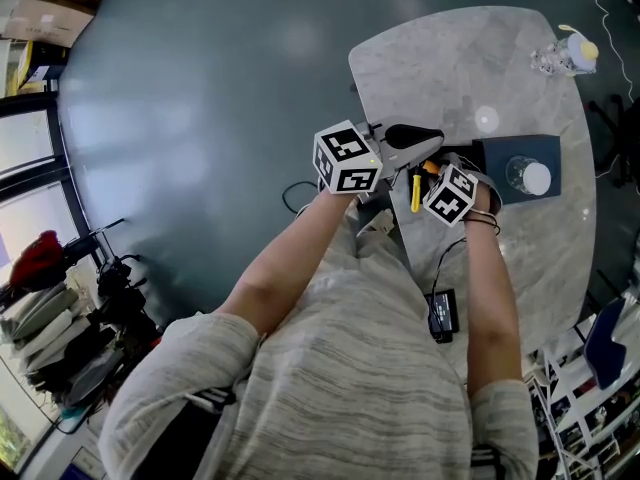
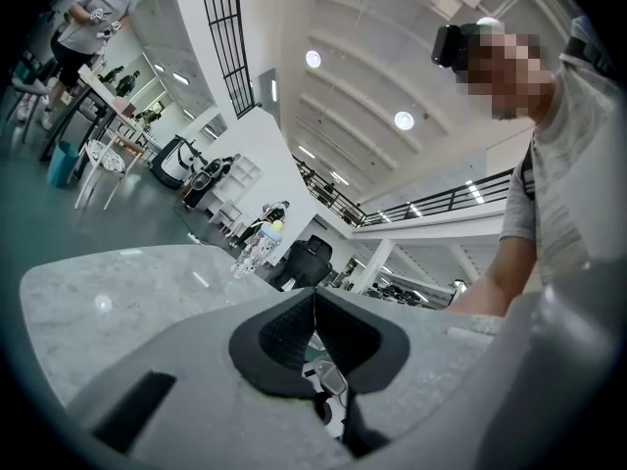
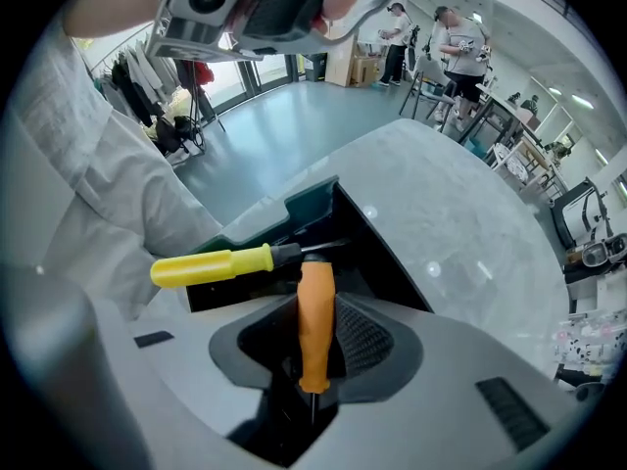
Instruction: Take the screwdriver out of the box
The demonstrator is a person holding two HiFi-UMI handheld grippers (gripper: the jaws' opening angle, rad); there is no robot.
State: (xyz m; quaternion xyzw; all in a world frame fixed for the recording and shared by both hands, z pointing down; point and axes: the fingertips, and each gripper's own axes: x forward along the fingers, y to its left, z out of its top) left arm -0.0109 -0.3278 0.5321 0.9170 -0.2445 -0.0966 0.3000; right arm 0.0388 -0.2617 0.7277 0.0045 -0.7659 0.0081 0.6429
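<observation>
Screwdriver (image 3: 315,311) with smooth orange handle

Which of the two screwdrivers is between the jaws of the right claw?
The orange-handled screwdriver: it runs lengthwise between the open jaws of the right claw. The yellow-handled screwdriver lies crosswise beyond them, outside the claw.

The box (image 3: 263,221) sits on the surface (image 1: 450,58). A screwdriver (image 3: 314,302) stands between the jaws of the right tool (image 3: 318,346). The other screwdriver (image 3: 211,264) lies to its left.
</observation>
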